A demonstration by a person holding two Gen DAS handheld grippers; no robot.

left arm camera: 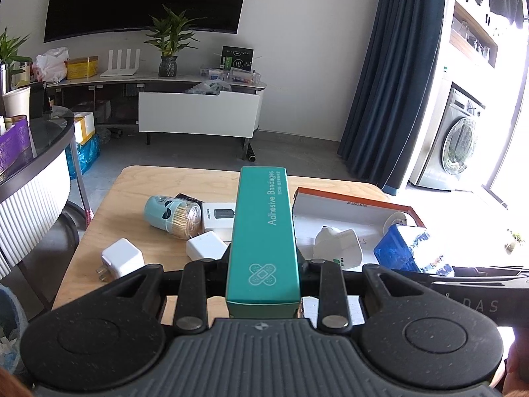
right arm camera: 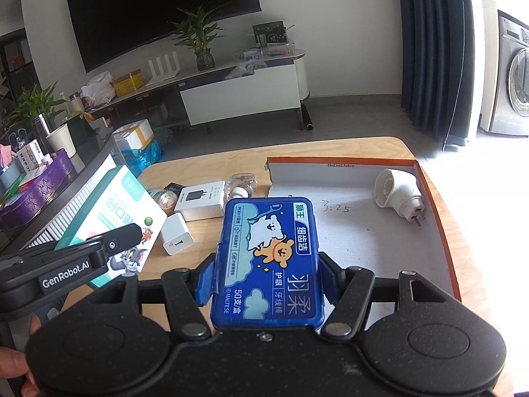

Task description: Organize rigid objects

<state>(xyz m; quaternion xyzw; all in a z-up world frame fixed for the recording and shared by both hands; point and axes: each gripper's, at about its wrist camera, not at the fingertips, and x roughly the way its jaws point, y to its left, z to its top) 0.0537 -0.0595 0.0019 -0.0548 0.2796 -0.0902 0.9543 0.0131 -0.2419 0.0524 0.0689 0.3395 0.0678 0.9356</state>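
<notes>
My left gripper is shut on a long teal box of adhesive bandages, held lengthwise above the wooden table. My right gripper is shut on a blue box of floss picks, at the near left corner of a shallow orange-rimmed tray. A white plug-in adapter lies in the tray's far right. From the right wrist view the bandage box shows at the left. From the left wrist view the floss box hangs over the tray.
Loose on the table left of the tray: a white charger cube, a white charger carton, a mint toothpick jar on its side, a clear bottle. A cluttered round side table stands at the left.
</notes>
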